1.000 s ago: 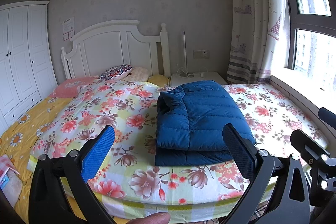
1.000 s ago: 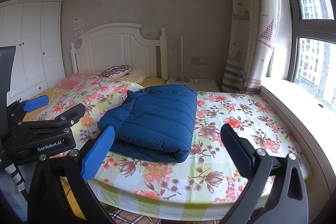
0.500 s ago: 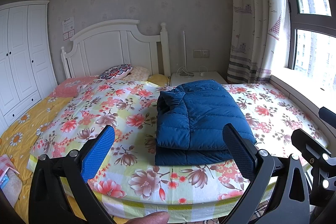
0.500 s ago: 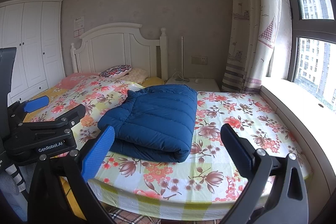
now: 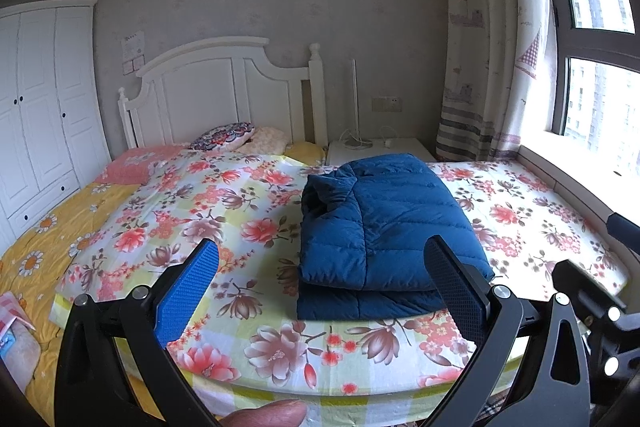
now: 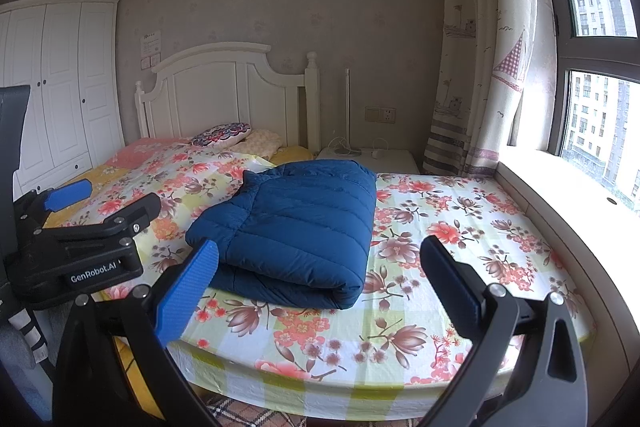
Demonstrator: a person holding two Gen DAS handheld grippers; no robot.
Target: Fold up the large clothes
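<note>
Fingers spread wide and holding nothing, the left gripper [image 5: 320, 291] and the right gripper [image 6: 318, 287] hang clear of the foot of a bed, with a fingertip [image 5: 268, 415] at the bottom edge of the left wrist view. Beyond them, a blue padded jacket [image 5: 384, 231] lies folded into a thick rectangle on the flowered sheet [image 5: 224, 211], toward the window side of the mattress, touching neither gripper. Farther back, pillows [image 5: 224, 137] rest against the white headboard [image 5: 224, 87], a nightstand [image 6: 372, 157] stands beside it, a white wardrobe [image 5: 40, 99] lines the left wall, and a patterned curtain [image 6: 480, 47] frames the window [image 6: 596, 75].
</note>
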